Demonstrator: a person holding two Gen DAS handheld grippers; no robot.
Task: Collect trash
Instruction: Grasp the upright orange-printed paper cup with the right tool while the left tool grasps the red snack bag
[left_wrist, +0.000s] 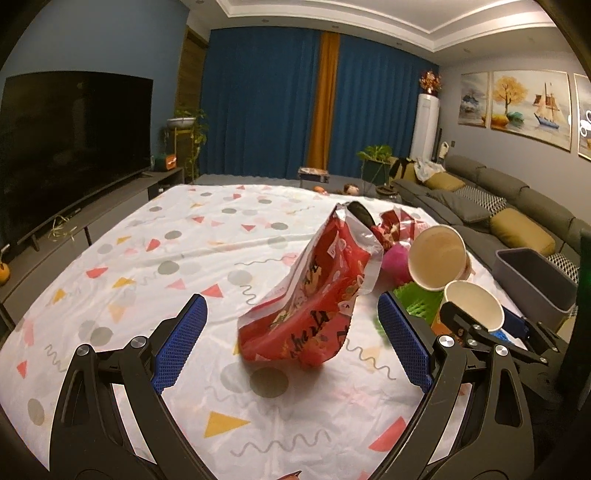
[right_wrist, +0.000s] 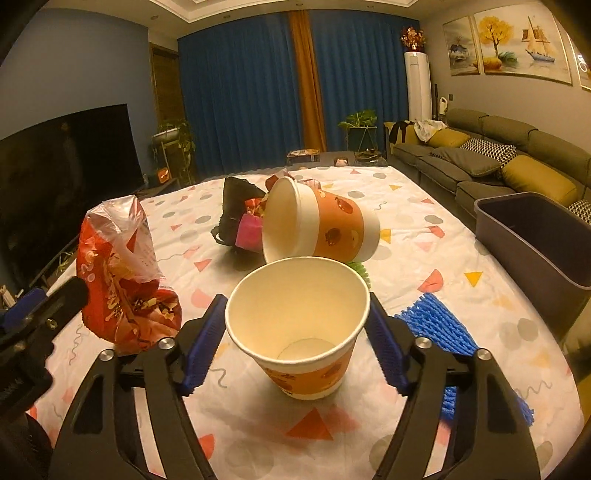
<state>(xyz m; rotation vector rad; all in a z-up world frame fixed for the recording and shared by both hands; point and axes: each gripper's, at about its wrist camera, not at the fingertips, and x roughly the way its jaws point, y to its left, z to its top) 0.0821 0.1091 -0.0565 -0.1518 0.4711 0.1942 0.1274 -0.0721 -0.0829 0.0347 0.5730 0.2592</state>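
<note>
Tabletop (right_wrist: 424, 236), covered by a white cloth printed with triangles, dots and squiggles. Far left: left gripper (left_wrist: 291, 343), jaws wide, nothing pressed between the blue pads; a red snack bag (left_wrist: 317, 295) stands crumpled on the cloth between and just beyond the fingers, apparently clear of both. Behind the bag: a black wrapper (right_wrist: 236, 206), a second red wrapper (left_wrist: 399, 225) and a pink item (right_wrist: 251, 232), bunched together. Centre: one orange-banded paper cup (right_wrist: 321, 221) lying on its side, mouth toward the cameras, against that bunch. Just in front of it: an upright paper cup (right_wrist: 299, 321) of the same pattern, standing between the fingers of the right gripper (right_wrist: 295, 325); jaws fairly wide, both blue pads close beside the rim, whether touching cannot be told. Green plastic piece (left_wrist: 413, 299) beneath the cups. Right: blue foam netting (right_wrist: 439, 325) flat on the cloth. Far right, at the edge: grey bin (right_wrist: 532, 236), open top.
</note>
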